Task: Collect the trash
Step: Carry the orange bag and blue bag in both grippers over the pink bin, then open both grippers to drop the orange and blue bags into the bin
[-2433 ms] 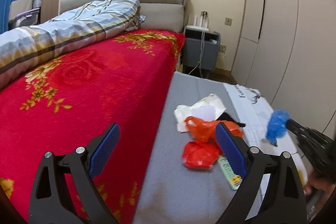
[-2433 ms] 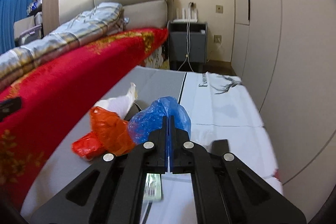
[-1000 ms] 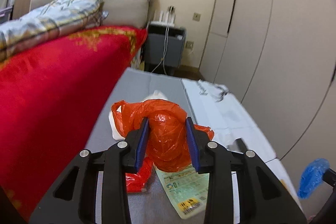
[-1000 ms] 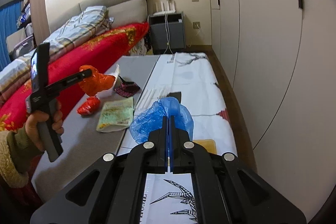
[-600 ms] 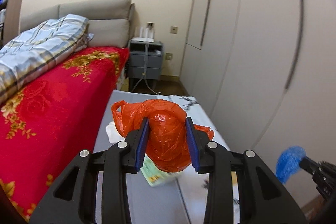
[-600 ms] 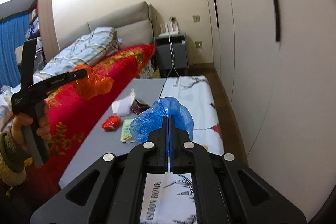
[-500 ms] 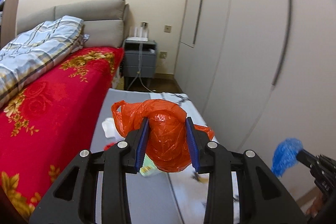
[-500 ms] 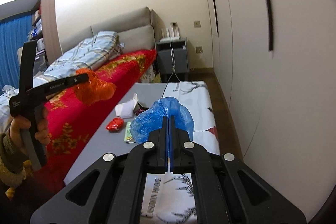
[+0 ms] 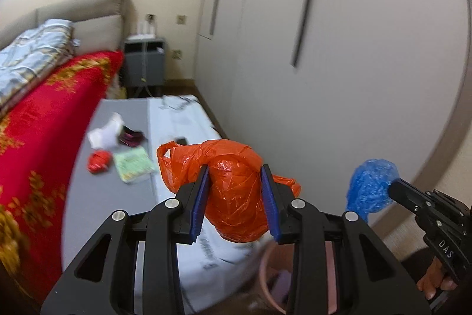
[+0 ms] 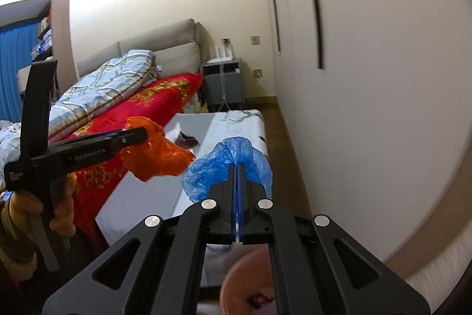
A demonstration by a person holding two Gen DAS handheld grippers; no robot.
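My left gripper [image 9: 235, 204] clamps a crinkled orange plastic bag [image 9: 236, 197], my right gripper [image 10: 237, 202] pinches a blue plastic bag [image 10: 227, 164], pink bin [image 10: 244, 282] at bottom edge

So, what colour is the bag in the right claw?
Blue; the plastic bag shows best in the right wrist view, pinched in the right claw.

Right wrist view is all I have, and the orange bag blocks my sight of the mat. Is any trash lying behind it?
Observer: Yes, a red crumpled wad lies on the grey mat.
Operator: Anything beside it?
Observer: A green packet lies flat, right of the wad.
Operator: How does the left hand-held gripper hold the bag?
Observer: The left hand-held gripper has one blue pad on each side of the orange bag, at its bulge.
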